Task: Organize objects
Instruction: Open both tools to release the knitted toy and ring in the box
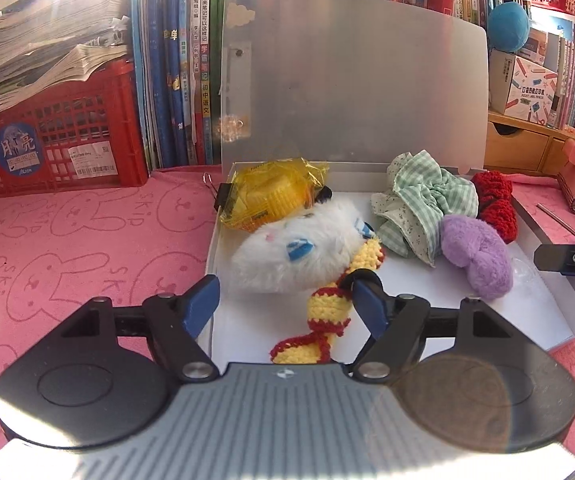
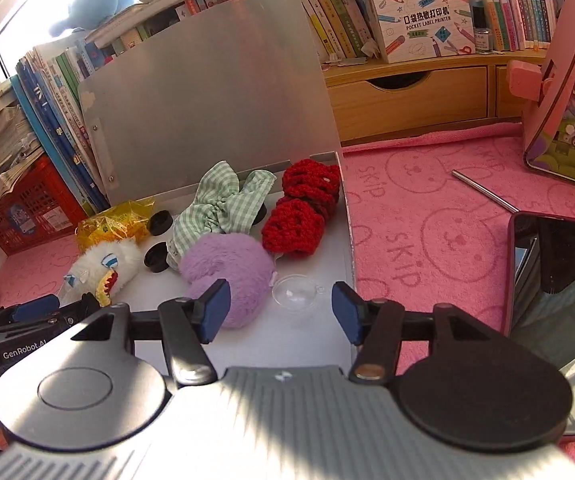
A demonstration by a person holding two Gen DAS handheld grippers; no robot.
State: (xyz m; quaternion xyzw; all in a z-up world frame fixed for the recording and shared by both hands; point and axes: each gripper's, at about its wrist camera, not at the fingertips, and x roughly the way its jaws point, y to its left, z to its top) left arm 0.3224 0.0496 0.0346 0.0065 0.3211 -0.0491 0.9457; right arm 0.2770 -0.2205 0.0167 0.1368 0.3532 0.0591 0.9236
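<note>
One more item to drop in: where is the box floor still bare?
Bare floor lies at the near right of the box, between the purple plush, the clear dome and the right wall. The back is crowded: yellow packet, white plush, checked cloth, red crochet.

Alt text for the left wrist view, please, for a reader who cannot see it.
Open left tongs hover over a white box with its lid up, a yellow-and-red crochet strip lying between them. Behind it lie a white plush, yellow packet, green gingham scrunchie and purple plush.
</note>
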